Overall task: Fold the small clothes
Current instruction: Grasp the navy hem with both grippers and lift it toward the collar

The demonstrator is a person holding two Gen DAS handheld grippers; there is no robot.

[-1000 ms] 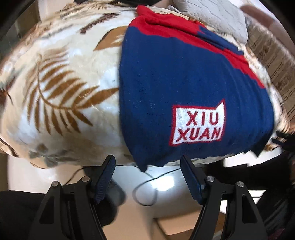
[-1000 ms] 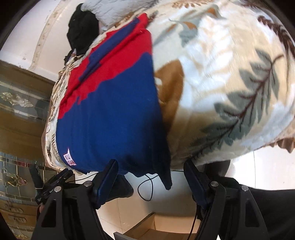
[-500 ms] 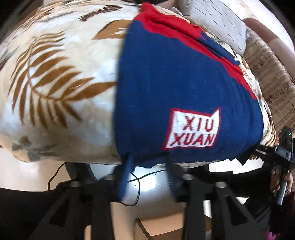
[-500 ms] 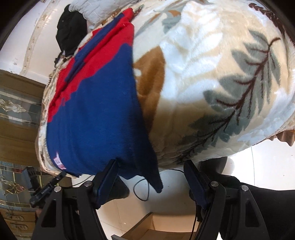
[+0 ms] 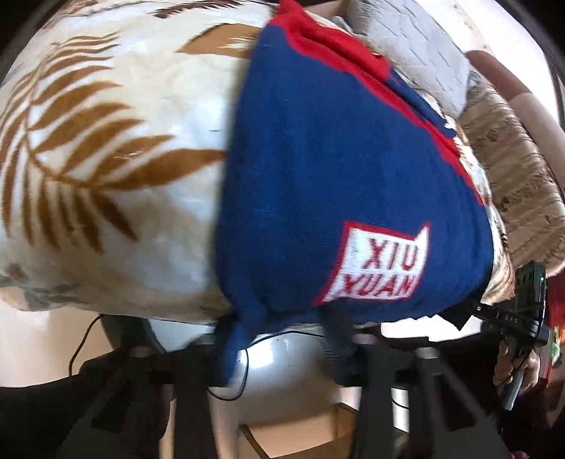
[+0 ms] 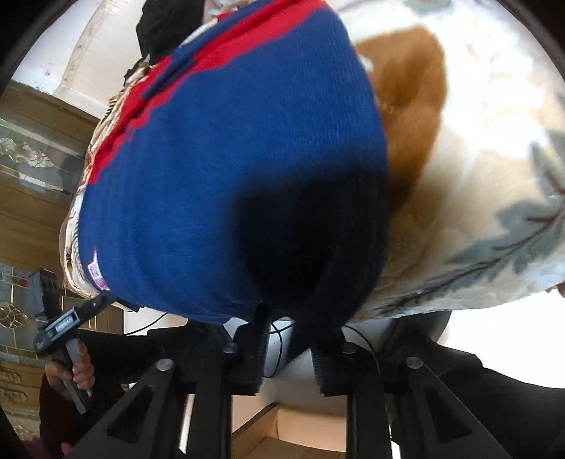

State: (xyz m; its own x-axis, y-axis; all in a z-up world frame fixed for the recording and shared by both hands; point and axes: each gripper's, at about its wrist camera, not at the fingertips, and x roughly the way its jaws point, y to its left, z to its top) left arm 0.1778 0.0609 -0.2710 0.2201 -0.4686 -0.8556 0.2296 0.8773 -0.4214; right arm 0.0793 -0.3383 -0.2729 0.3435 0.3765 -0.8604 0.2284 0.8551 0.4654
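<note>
A small knitted garment (image 5: pixel 335 169), blue with a red band and a white "XIU XUAN" patch (image 5: pixel 378 264), lies flat on a leaf-print blanket (image 5: pixel 106 159). Its near hem hangs over the blanket's front edge. My left gripper (image 5: pixel 282 349) has its jaws narrowed around the hem's left corner, which bunches between the fingers. In the right wrist view the same garment (image 6: pixel 229 159) fills the middle. My right gripper (image 6: pixel 293 353) has its jaws narrowed on the hem's right corner, and a dark fold of knit hangs between them.
A grey quilted pillow (image 5: pixel 416 53) and a brown patterned cushion (image 5: pixel 515 183) lie beyond the garment. A black cloth (image 6: pixel 166 24) sits at the far end. A cable (image 5: pixel 243 374) lies on the pale floor below, with a cardboard box (image 6: pixel 282 437) and wooden cabinets (image 6: pixel 31 169).
Both grippers moved forward to the garment's hanging hem and closed from wide open onto its corners, the left first and then the right. The hem now bunches between the fingers.
</note>
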